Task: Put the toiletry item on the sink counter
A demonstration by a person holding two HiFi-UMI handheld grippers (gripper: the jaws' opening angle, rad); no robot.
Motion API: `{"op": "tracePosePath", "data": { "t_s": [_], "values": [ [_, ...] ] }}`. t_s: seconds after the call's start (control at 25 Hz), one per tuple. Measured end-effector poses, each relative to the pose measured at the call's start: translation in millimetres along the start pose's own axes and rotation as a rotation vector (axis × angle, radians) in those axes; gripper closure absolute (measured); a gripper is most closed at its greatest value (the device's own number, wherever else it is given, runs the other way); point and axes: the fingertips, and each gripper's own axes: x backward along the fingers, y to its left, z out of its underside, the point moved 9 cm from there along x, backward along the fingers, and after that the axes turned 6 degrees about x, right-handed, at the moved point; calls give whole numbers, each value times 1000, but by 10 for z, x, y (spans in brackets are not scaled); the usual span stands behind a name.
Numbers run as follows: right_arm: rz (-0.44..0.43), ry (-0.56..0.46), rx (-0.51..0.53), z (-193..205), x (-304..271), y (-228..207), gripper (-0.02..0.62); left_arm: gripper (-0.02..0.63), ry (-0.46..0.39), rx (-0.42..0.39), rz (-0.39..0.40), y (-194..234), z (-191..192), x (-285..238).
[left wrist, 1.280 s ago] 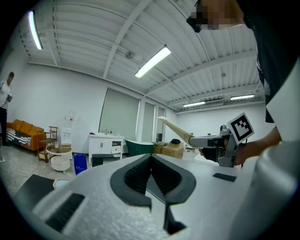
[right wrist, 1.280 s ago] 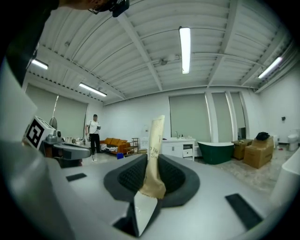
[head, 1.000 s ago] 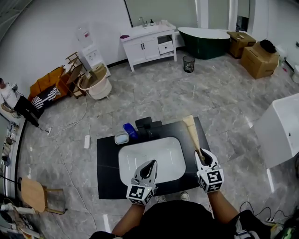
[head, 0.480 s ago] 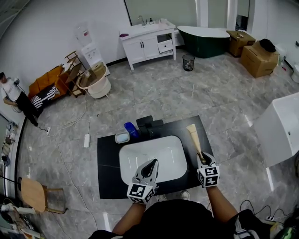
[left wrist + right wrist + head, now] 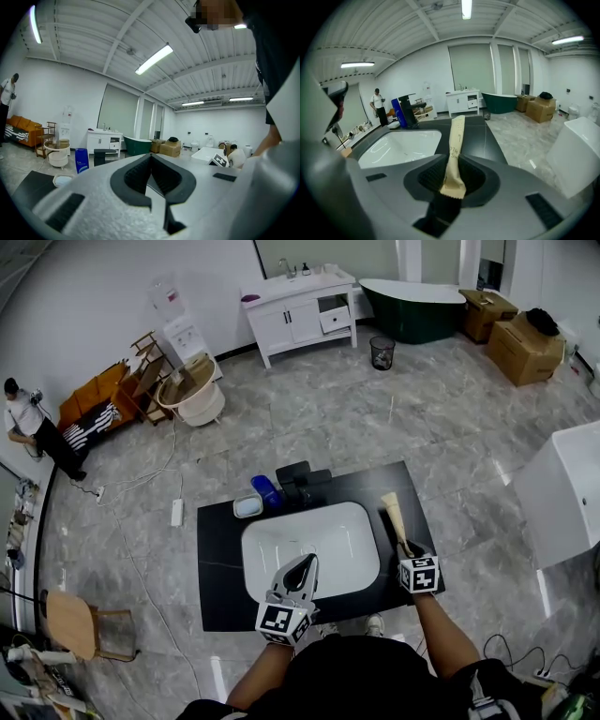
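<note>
The toiletry item is a long tan paper packet (image 5: 392, 515) (image 5: 456, 136). My right gripper (image 5: 407, 549) (image 5: 451, 163) is shut on its near end. The packet points away from me over the right side of the black sink counter (image 5: 220, 549) (image 5: 488, 137), beside the white basin (image 5: 300, 540) (image 5: 401, 145). Whether its far tip touches the counter I cannot tell. My left gripper (image 5: 307, 562) (image 5: 151, 157) is shut and holds nothing. It hovers over the basin's front edge.
At the counter's back stand a blue bottle (image 5: 265, 491), a small dish (image 5: 247, 507) and a black fixture (image 5: 298, 482). Round about on the floor are a white tub (image 5: 562, 493), a wooden chair (image 5: 70, 624), a white vanity (image 5: 300, 315) and a person (image 5: 28, 423).
My right gripper has brought the packet lower and closer to the counter's right side. The left gripper has hardly moved.
</note>
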Motion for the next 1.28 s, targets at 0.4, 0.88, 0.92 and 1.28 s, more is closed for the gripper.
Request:
{"op": "tracePosePath", "data": {
  "t_s": [0.4,0.88,0.92,1.28],
  "values": [
    [25,146,23,122,-326,-74,511,597,18,-6,-25,53,94,12],
    [31,204,47,123,-382,-45,394,597,23,2,-33,90,118,38],
    [33,188,56,76,-356,-35,376,597,23,2,-34,97,115,37],
    [54,-92,147,-657,211,133,354,597,16,4,-25,110,97,33]
  ]
}}
